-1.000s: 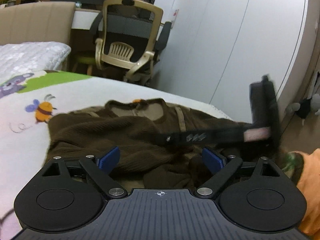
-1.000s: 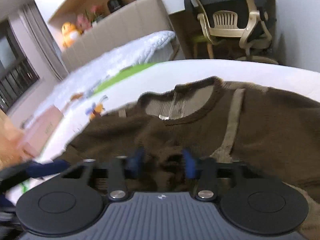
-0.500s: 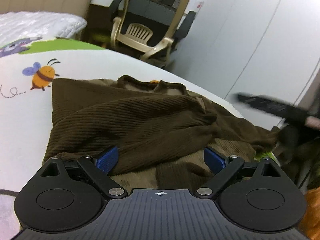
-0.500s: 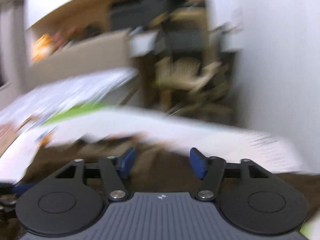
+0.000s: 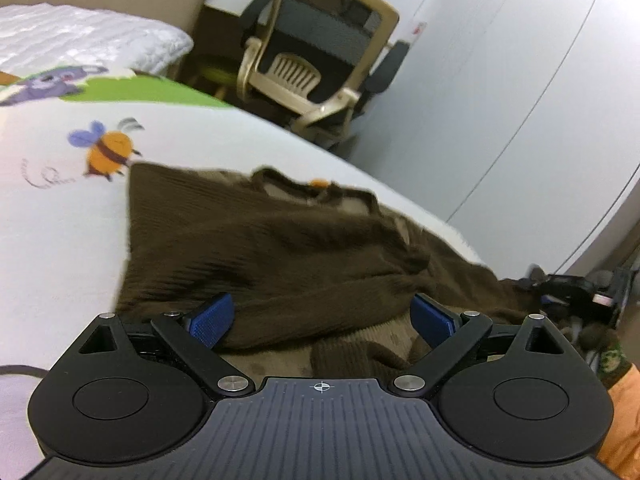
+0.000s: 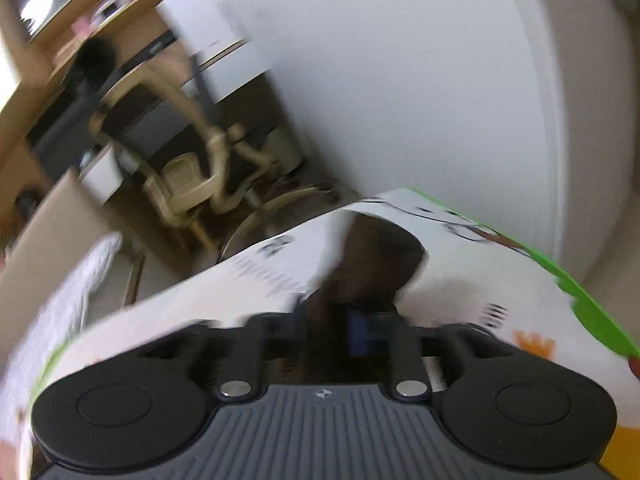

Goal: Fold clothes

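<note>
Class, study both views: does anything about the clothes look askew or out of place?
Yes. The brown sweater lies rumpled on the mat, one sleeve flopped across its body. The right hand-held gripper appears shut on brown fabric, though that view is blurred.

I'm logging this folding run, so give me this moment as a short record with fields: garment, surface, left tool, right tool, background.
garment: brown sweater, lying partly folded, one sleeve laid across the body
surface: white bedspread with cartoon bee print
left tool: left tool open, pads apart just above the sweater's near edge, gripping nothing
right tool: right tool closed on brown fabric, at the far right end of the sweater; view blurred
background: office chair, white wardrobe
</note>
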`<state>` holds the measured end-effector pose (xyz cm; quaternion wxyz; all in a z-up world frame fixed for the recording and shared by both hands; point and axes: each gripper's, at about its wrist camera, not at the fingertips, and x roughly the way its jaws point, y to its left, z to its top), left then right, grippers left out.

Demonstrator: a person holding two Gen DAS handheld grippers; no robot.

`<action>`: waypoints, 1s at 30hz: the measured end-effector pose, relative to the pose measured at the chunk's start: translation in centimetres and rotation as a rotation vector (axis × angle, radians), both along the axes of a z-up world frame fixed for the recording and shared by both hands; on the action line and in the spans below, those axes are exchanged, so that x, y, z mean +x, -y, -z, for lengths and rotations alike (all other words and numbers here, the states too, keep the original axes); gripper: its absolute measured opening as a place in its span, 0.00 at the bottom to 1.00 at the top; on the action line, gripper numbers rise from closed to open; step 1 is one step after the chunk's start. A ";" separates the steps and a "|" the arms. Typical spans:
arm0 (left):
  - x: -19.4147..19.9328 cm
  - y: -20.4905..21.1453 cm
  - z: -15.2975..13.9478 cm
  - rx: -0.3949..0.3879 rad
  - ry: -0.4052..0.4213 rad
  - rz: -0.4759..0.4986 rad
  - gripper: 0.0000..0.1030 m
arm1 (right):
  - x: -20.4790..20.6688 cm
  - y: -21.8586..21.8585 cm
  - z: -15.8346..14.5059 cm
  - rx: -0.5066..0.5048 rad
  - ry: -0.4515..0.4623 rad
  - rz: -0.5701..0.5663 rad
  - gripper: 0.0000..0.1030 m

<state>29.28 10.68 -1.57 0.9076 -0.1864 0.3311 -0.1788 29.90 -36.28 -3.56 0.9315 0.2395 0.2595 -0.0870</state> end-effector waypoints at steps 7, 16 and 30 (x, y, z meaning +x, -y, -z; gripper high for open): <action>-1.1 -5.3 -1.6 -0.043 0.043 -0.117 0.95 | -0.5 -15.7 -11.2 -0.238 0.236 -0.447 0.12; -2.4 -9.0 -2.4 -0.109 0.019 -0.164 0.95 | 2.1 -31.6 -9.0 -0.280 0.180 -0.856 0.32; 2.9 -1.7 -0.7 -0.054 -0.082 -0.064 0.92 | 1.2 -15.1 -10.7 -0.144 0.226 -0.576 0.72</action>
